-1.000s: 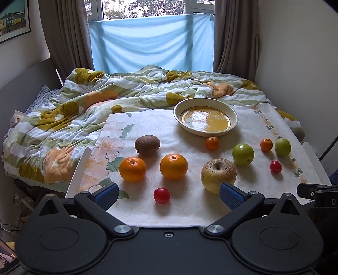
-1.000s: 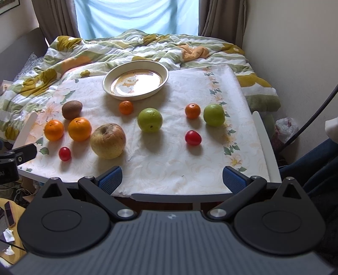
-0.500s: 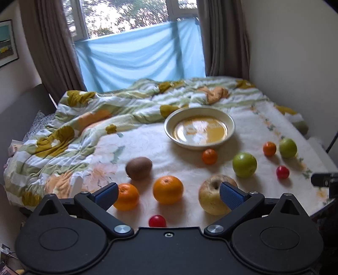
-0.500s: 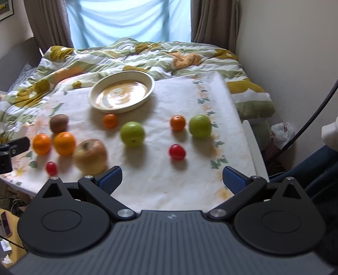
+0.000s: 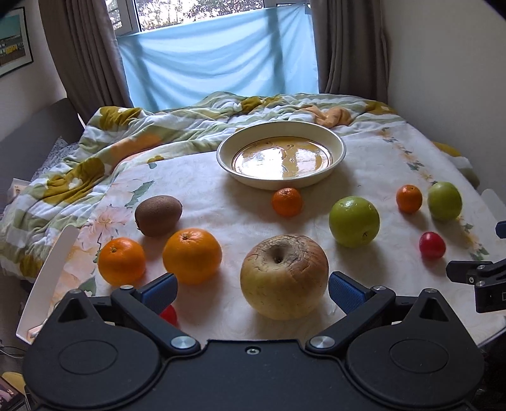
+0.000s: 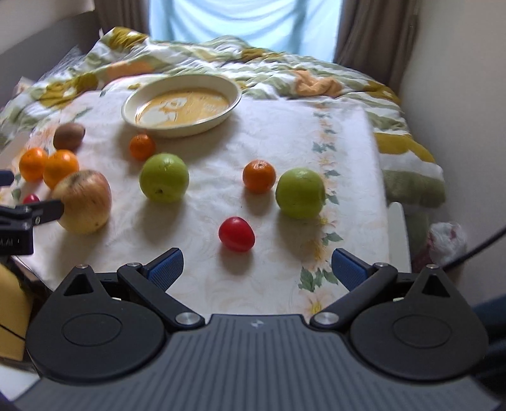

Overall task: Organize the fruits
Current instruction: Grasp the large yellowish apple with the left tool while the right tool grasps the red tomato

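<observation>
Sunlight is coming through the window [image 5: 218, 12] behind a blue sheet, and a rumpled floral quilt [image 5: 104, 148] is lying across the bed beyond the surface [image 5: 373, 170], which is wearing a pale flowered cloth. Sitting at the far side of it is a cream bowl [image 5: 335, 144], with nothing in it.

Nearest the left tool [image 5: 251, 292] a big yellow apple [image 5: 284, 276] is sitting right between its blue pads, which are standing wide apart and touching nothing. Two green apples [image 6: 164, 177] and [image 6: 300, 193] are resting further right. Two oranges [image 5: 191, 255] and [image 5: 121, 261] are sitting side by side at the left, with a kiwi [image 5: 158, 215] just behind them. Two small tangerines [image 5: 286, 201] and [image 6: 259, 176] are lying mid-cloth, the first just in front of the bowl.

The right tool [image 6: 256, 265] is hovering with its pads spread wide too, a red tomato [image 6: 236, 234] just ahead of them. Another tomato [image 5: 168, 314] is peeking out by the left tool's pad.
</observation>
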### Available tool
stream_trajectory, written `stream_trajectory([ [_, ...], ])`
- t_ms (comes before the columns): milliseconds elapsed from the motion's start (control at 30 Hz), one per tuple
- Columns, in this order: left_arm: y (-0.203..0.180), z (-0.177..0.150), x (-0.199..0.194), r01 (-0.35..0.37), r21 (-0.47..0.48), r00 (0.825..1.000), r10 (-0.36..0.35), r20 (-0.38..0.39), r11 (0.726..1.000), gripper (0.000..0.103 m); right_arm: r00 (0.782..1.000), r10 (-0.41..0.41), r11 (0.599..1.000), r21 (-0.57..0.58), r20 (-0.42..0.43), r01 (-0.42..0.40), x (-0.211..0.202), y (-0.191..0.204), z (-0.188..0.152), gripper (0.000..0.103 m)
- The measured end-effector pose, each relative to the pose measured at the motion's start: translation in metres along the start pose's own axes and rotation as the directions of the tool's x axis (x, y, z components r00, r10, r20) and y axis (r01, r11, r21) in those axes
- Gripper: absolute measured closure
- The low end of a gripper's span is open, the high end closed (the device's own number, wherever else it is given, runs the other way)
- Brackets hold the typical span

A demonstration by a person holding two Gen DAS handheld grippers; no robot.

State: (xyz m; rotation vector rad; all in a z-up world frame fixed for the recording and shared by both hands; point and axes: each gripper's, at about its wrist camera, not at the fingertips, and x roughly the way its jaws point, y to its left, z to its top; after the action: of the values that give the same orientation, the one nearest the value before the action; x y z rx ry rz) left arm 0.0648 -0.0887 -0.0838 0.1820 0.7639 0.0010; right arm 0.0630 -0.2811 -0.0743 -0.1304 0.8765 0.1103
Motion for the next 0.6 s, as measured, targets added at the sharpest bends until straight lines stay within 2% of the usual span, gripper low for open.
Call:
stream_trajectory([
  [133, -0.012, -0.005, 0.011, -0.04, 0.009, 0.999, 0.04, 0.021, 0.999, 0.0, 0.999, 0.034, 0.999, -0.023, -0.007, -0.035, 0.02, -0.004, -0.004, 0.0],
  [333, -0.015, -0.006, 0.029, 0.005, -0.05, 1.0, -0.005, -0.004, 0.999, 0.003, 0.997, 0.077, 0.997, -0.027, 0.004, -0.077, 0.036, -0.007, -0.006, 0.0],
  [400, -0.017, -0.005, 0.033, 0.012, -0.058, 1.0, -0.013, -0.013, 0.998, 0.016, 0.996, 0.089, 0.996, -0.028, -0.002, -0.089, 0.04, -0.008, -0.006, 0.003],
  [500, -0.017, -0.005, 0.035, 0.031, -0.077, 0.999, -0.033, -0.017, 0.997, 0.024, 0.994, 0.111, 0.993, -0.031, -0.002, -0.111, 0.043, -0.008, -0.006, 0.008],
  [600, -0.019, -0.004, 0.036, 0.028, -0.081, 0.999, -0.029, -0.017, 0.996, 0.024, 0.992, 0.129, 0.991, -0.03, 0.0, -0.129, 0.045, -0.009, -0.005, 0.014],
])
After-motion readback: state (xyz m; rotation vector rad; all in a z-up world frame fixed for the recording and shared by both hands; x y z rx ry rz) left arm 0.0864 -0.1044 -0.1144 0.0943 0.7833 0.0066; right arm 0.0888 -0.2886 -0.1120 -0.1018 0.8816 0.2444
